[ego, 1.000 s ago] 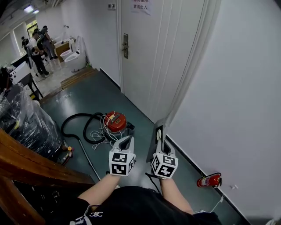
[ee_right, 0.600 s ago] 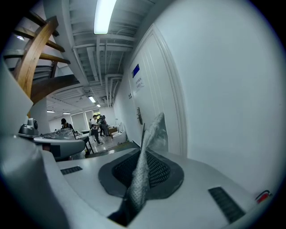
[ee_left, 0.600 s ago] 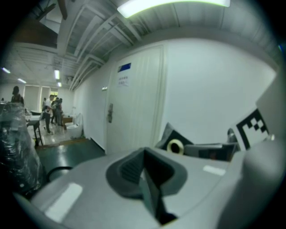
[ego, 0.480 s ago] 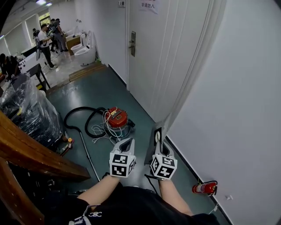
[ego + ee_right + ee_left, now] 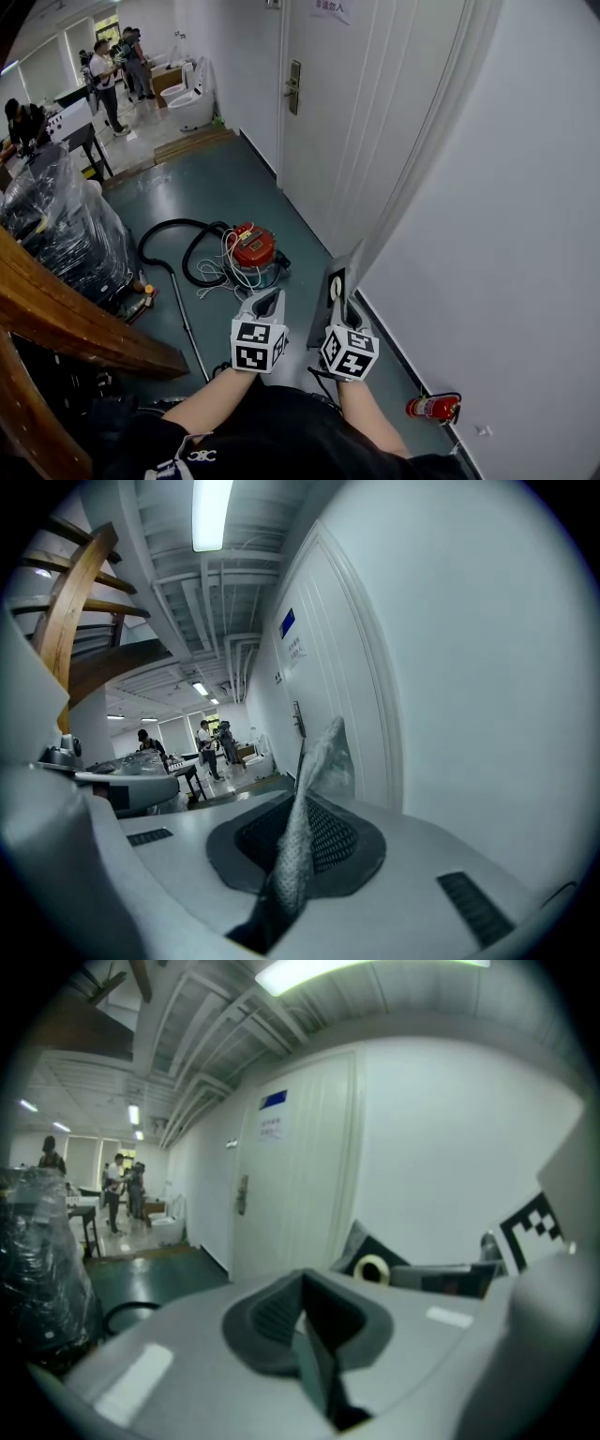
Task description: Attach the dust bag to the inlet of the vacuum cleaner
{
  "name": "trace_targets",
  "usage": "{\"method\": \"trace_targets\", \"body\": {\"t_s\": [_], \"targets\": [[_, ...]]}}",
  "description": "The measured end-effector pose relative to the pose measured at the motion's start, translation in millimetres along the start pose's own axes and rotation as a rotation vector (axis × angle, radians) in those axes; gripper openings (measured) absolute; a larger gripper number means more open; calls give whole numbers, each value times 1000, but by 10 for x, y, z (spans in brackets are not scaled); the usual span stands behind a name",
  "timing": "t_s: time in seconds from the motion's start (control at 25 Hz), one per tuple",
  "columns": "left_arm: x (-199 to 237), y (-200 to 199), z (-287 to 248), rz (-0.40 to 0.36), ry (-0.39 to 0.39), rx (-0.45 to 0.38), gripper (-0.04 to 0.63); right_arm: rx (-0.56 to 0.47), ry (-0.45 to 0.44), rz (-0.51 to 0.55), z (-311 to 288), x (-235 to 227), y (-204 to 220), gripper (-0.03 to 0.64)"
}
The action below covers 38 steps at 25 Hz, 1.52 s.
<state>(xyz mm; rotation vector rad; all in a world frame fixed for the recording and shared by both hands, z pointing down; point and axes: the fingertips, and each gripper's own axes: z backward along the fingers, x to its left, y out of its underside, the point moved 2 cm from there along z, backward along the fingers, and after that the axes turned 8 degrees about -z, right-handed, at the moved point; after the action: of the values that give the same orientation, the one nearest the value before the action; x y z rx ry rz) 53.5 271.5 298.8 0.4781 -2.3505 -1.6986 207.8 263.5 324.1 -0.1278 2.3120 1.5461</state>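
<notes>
At the far left stands a plastic-wrapped load (image 5: 56, 234), with a wooden stair beam (image 5: 75, 323) slanting below it. On the green floor (image 5: 187, 178) a black hose (image 5: 173, 253) loops towards a red vacuum cleaner (image 5: 253, 248), and a thin metal wand (image 5: 183, 319) lies beside the hose; white cord is heaped by the cleaner. The left claw (image 5: 265, 305) is held out above the floor on the near side of the cleaner, well apart from it. Its jaws are pressed together with nothing between them, as the left gripper view shows (image 5: 302, 1307). Just to its right hangs the dust bag (image 5: 335, 281), grey fabric with a black collar that has a round opening. It is up in the air, away from the cleaner. The right claw (image 5: 349, 314) is clamped on the bag's fabric, which stands up between its jaws in the right gripper view (image 5: 295, 846). A white door (image 5: 337, 112) stands beyond, and a red fire extinguisher (image 5: 431, 408) lies at the foot of the right wall.
</notes>
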Motion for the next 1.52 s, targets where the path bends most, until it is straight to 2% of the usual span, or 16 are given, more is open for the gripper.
{"method": "trace_targets", "body": {"t_s": [0.24,0.52,0.8,1.04,1.52], "targets": [[209,-14,-228,11,6,-23,-3,0,-14,10,-279,74,-22,18],[564,-30,-652,37,26,-27,-3,-1,17,65,-731,135,-86,18],[1039,-154,-1281,52,54,1,-3,57,36,29,-1411,202,-191,18],[1434,-303,-1616,65,69,13,-3,85,49,6,-1940,349,-304,18],[2409,-483,-2308,64,100,35,-3,81,103,-1,-2928,739,-573,18]]}}
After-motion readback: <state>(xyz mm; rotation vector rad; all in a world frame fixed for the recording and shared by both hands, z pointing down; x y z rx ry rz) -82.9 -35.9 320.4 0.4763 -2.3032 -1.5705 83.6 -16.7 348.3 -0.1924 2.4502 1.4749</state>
